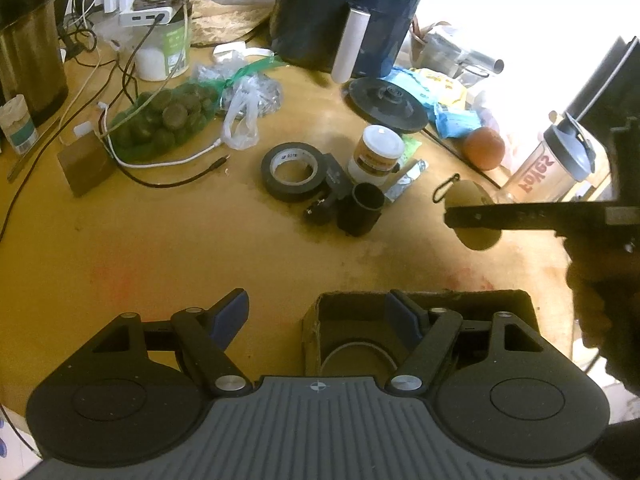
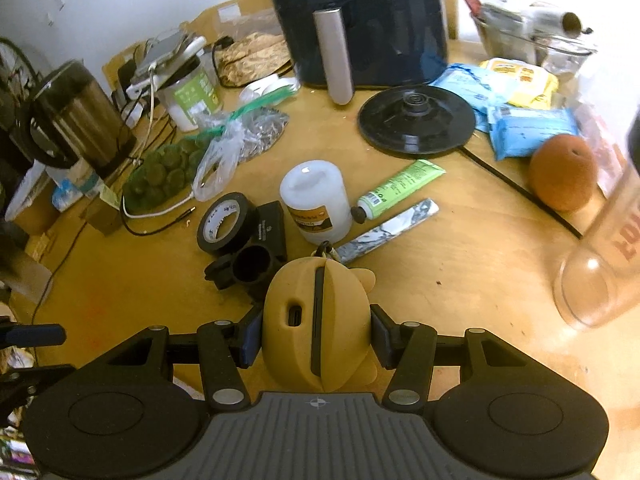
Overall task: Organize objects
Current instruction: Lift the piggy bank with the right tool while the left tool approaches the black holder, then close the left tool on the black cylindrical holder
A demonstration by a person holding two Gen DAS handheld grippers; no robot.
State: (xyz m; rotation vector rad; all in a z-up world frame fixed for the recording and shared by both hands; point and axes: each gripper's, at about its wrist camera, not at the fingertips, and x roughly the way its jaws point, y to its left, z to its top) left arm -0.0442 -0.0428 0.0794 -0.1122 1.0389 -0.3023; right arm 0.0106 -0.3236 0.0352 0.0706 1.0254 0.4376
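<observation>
My right gripper (image 2: 316,336) is shut on a yellow rubber earbud case (image 2: 316,320) with a charging port and a clip, held above the wooden table (image 2: 460,280). In the left wrist view the case (image 1: 474,216) hangs between the right gripper's dark fingers at the right. My left gripper (image 1: 318,312) is open and empty, its right finger over the rim of a small cardboard box (image 1: 420,300) that holds a white ring. A black tape roll (image 1: 292,170), a white jar (image 1: 376,152), a black tube holder (image 1: 360,210), a green tube (image 2: 400,188) and a foil stick (image 2: 388,230) lie mid-table.
A dark air fryer (image 2: 360,20) stands at the back. A kettle base (image 2: 416,120), blue and yellow packets (image 2: 520,116), an orange (image 2: 562,172) and a shaker bottle (image 1: 560,160) lie at the right. A green net bag (image 1: 160,120), cables, a power strip (image 1: 148,16) and a steel kettle (image 2: 80,116) crowd the left.
</observation>
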